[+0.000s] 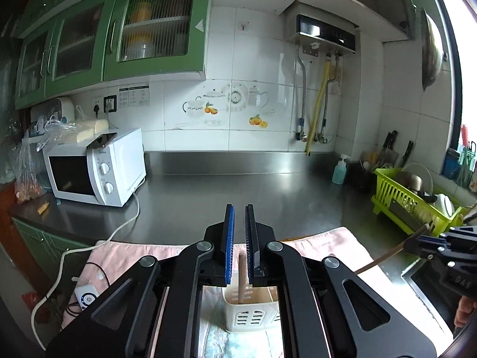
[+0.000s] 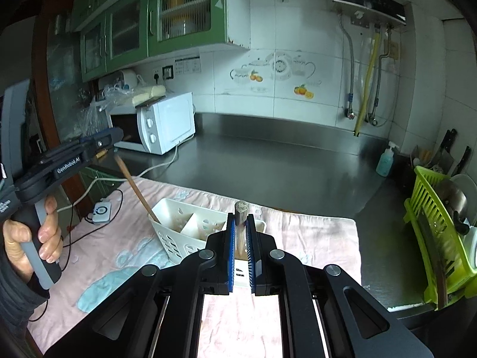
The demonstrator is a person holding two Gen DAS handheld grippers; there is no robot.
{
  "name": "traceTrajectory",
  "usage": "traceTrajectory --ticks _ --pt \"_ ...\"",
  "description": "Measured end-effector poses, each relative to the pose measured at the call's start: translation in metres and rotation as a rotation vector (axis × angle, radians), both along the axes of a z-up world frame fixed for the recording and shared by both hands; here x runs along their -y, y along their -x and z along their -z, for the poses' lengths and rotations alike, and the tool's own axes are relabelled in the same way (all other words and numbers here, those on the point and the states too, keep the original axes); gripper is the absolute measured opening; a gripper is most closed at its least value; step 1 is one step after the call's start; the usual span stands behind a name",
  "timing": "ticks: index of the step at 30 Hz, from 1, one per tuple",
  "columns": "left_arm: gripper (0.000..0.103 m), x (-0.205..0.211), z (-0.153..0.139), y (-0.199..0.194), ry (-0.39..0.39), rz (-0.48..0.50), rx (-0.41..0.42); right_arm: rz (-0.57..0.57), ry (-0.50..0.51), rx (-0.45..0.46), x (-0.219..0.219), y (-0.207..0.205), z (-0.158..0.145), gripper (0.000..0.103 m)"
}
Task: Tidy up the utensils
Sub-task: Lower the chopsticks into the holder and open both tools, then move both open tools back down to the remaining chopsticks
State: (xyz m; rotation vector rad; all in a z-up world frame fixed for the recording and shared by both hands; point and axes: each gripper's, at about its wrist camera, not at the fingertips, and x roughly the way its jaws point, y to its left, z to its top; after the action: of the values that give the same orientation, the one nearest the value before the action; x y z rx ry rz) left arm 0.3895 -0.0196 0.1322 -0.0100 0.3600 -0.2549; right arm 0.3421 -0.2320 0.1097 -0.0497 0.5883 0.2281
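Right wrist view shows the right gripper (image 2: 241, 234) closed on a light, stiff, slippery chopstick bundle (image 2: 241, 223) above the caddy (image 2: 190, 238), best pinched mid-length, while the left gripper (image 2: 111, 137) clamps a wooden utensil (image 2: 137, 191) standing in the caddy.

The left claw (image 1: 240, 240) points forward and slightly down, its blue-padded jaws close together with a narrow gap between them; in its own view nothing is pressed between the pads. From the right wrist view the same claw (image 2: 111, 137) is seen side-on, held by the person's left hand (image 2: 28, 240), fingers wrapped round the grey handle, a dark sleeve at the wrist. The right claw (image 2: 241, 238) is level, its jaws closed on a thin bundle of sticks (image 2: 241, 226).
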Motion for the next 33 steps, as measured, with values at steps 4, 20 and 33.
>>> traceTrajectory --ticks 4,20,33 --pt "0.006 0.001 0.001 -0.006 -0.003 -0.01 -0.021 0.002 0.019 -0.03 -0.006 -0.017 0.004 0.007" --pt "0.039 -0.014 -0.003 0.079 -0.018 -0.015 -0.02 0.012 -0.003 0.047 0.002 0.047 -0.013 0.024" --pt "0.05 -0.023 0.045 0.208 -0.092 0.007 -0.06 0.001 -0.039 0.011 -0.006 0.177 0.054 0.037"
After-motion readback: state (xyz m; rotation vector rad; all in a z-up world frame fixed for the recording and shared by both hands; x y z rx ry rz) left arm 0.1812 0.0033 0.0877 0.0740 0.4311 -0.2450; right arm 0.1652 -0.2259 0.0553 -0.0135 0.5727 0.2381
